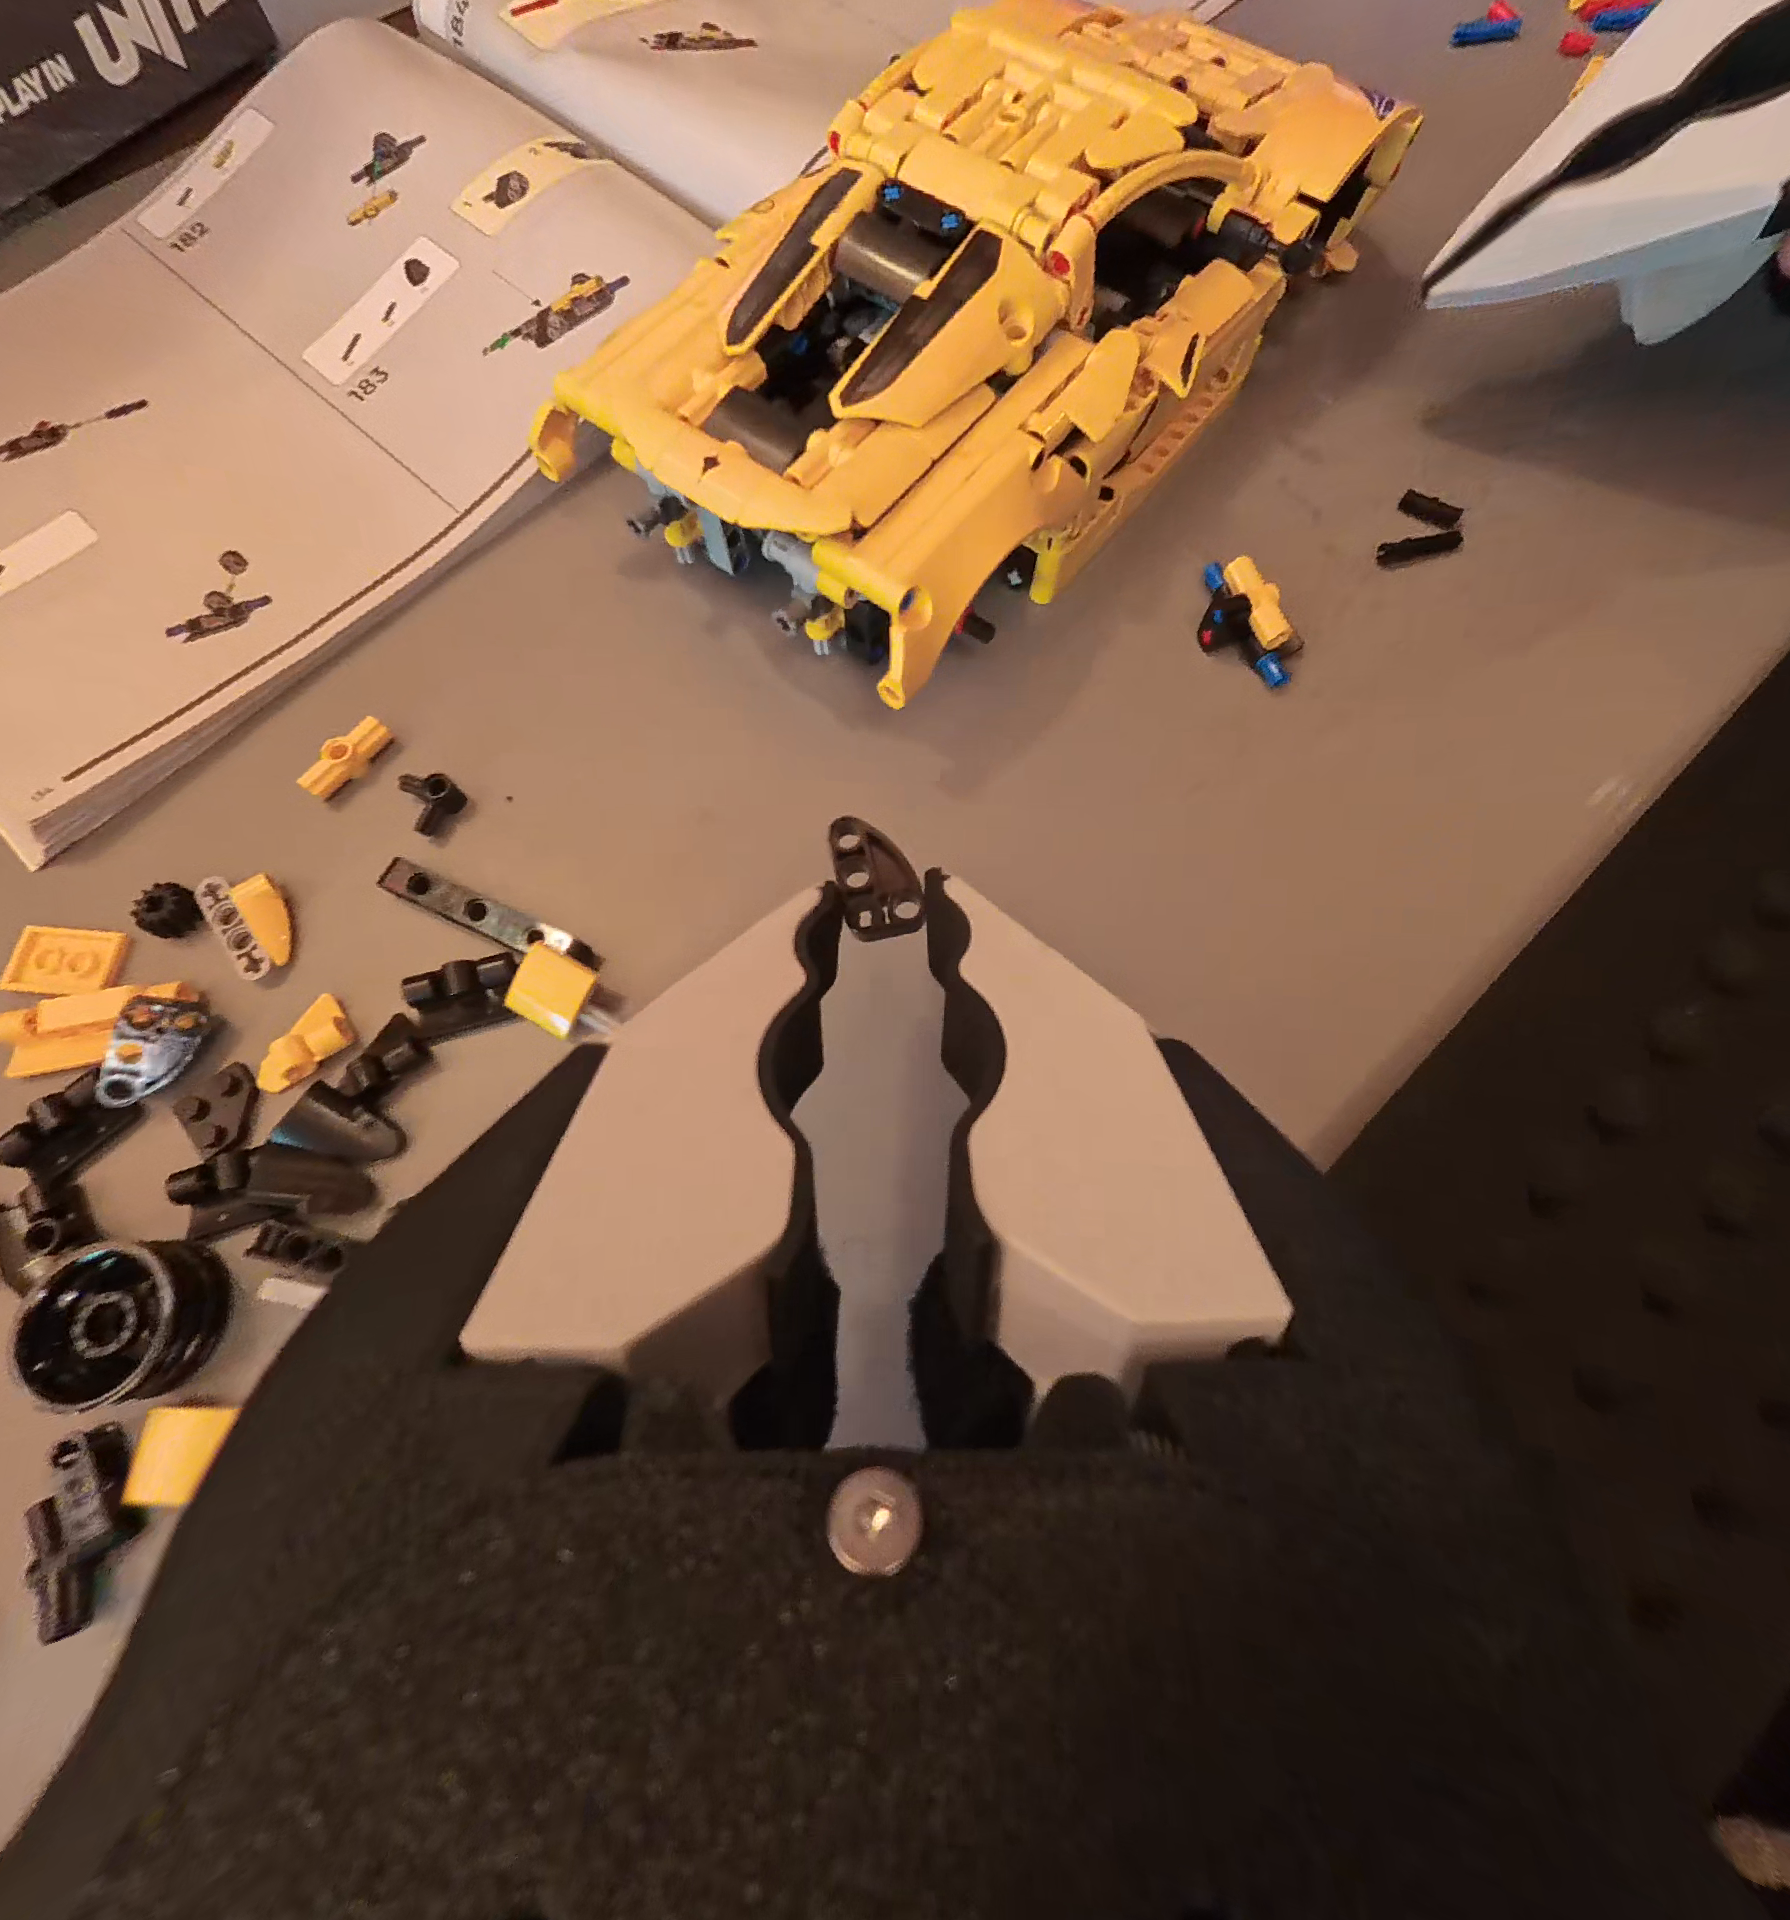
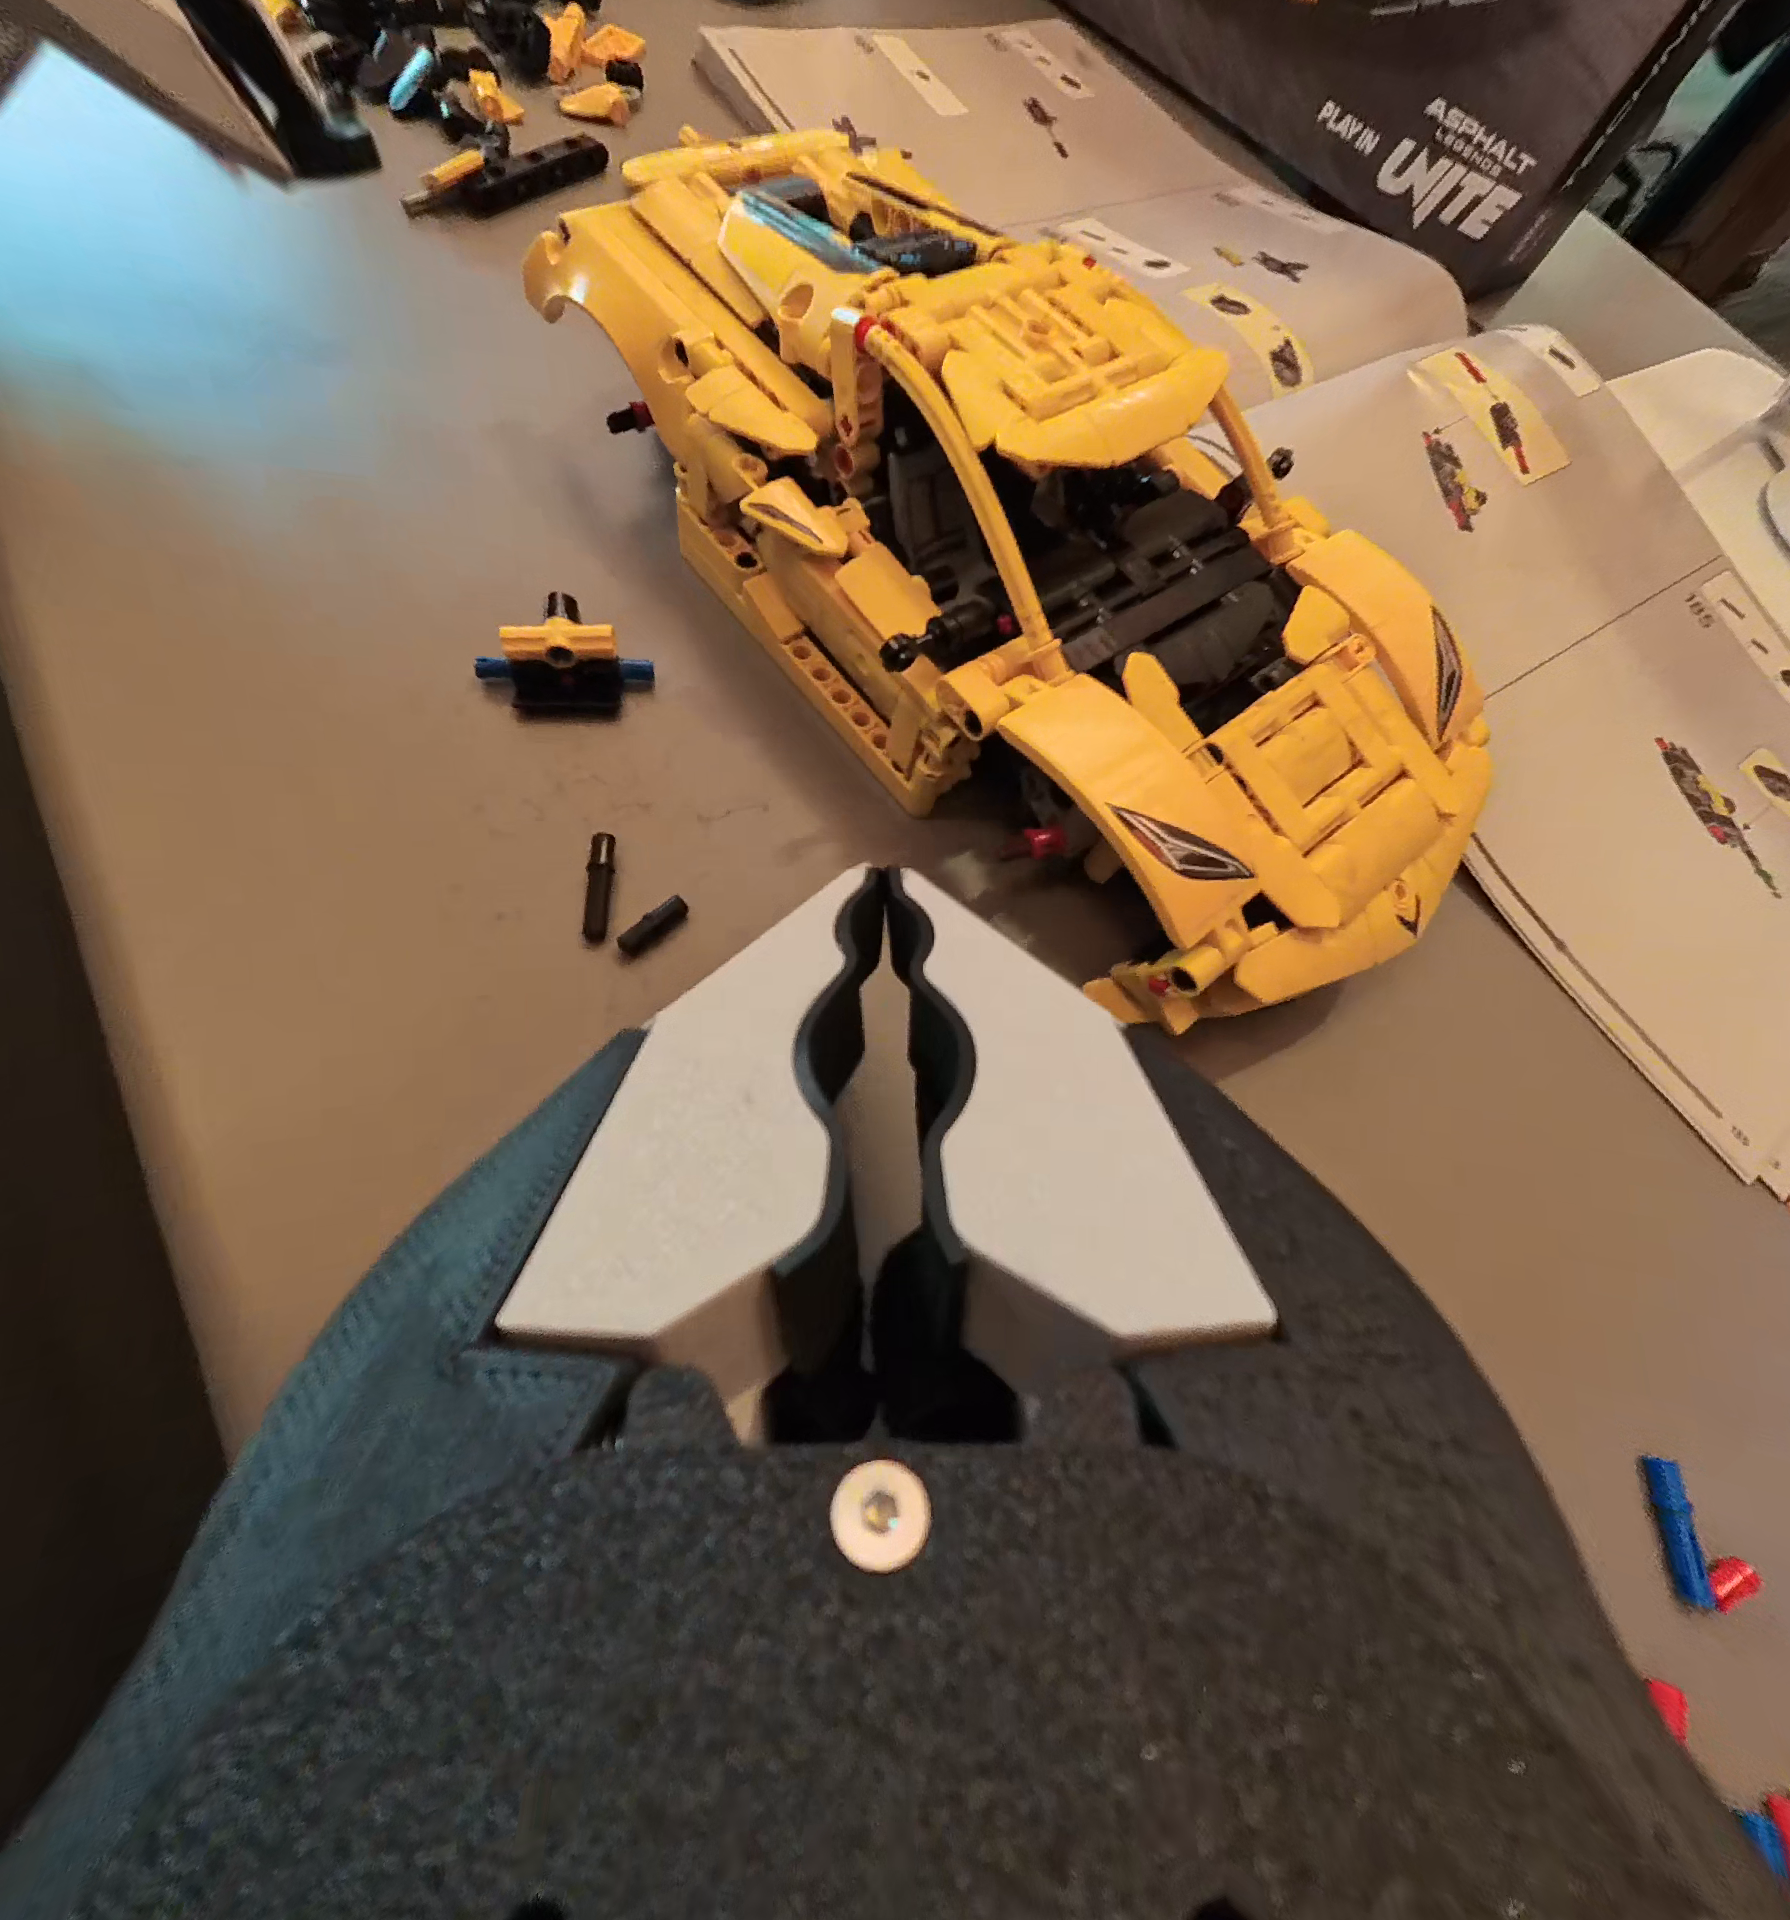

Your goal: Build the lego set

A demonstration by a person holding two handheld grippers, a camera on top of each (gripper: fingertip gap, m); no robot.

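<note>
Car [image 1: 964, 343], yellow and part-built, sits mid-table [image 1: 1130, 831] beside the open manual [image 1: 195, 499]; loose parts [image 1: 195, 1091] lie to the left.

It looks light and rigid, but its clipped-on panels could pop off, so I would hold it by the lower side beams rather than the roof arch. The left gripper [image 1: 878, 894] is narrowed onto a small black holed piece [image 1: 875, 878] pinched at the tips, above the table. The right gripper [image 2: 884, 883] is closed and empty, tips touching, near two black pins [image 2: 626, 904].
</note>
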